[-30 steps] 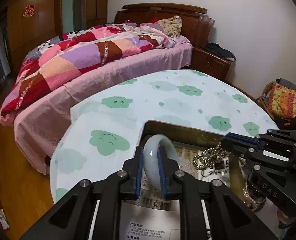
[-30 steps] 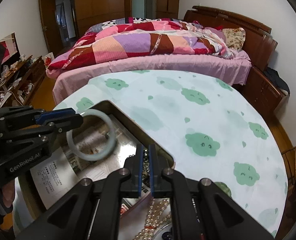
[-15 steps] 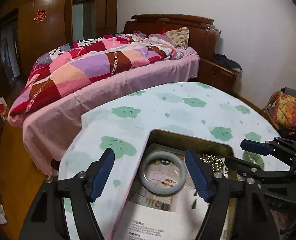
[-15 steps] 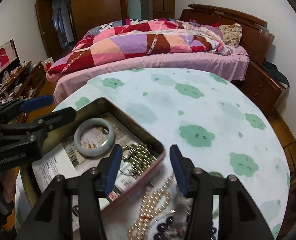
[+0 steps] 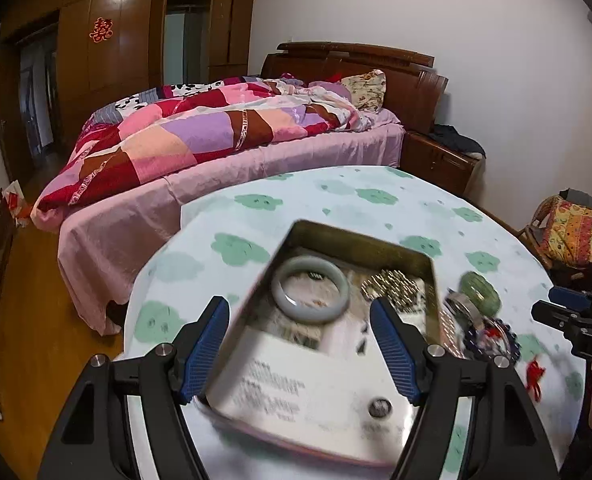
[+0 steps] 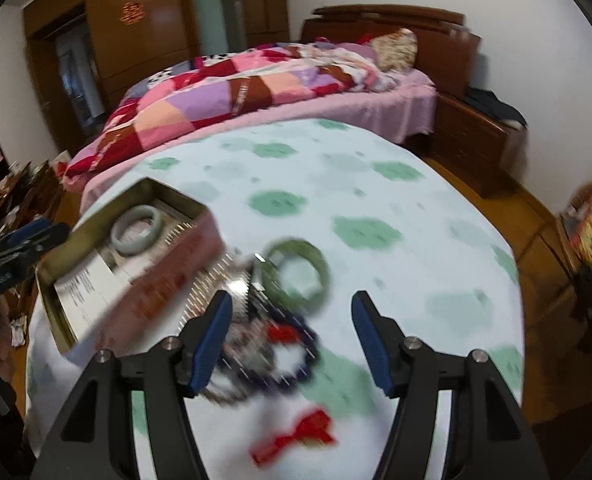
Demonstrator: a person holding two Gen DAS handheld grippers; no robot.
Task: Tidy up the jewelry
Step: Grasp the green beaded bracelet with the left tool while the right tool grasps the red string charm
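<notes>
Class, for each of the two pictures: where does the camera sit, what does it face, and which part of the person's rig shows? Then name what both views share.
Left wrist view: sits on the left gripper, looks down between its open blue fingers at the rectangular metal tin; the right gripper shows at the edge.
Right wrist view: sits on the right gripper, fingers opening over the dark bead bracelets, gripping nothing.
Shared: the pale jade bangle in the tin, the dark green bangle, the cloud-print tablecloth.

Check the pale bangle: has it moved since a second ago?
Yes. The pale bangle, then upright between the left gripper pads, now lies flat on the tin floor, jaws apart and clear of it.
</notes>
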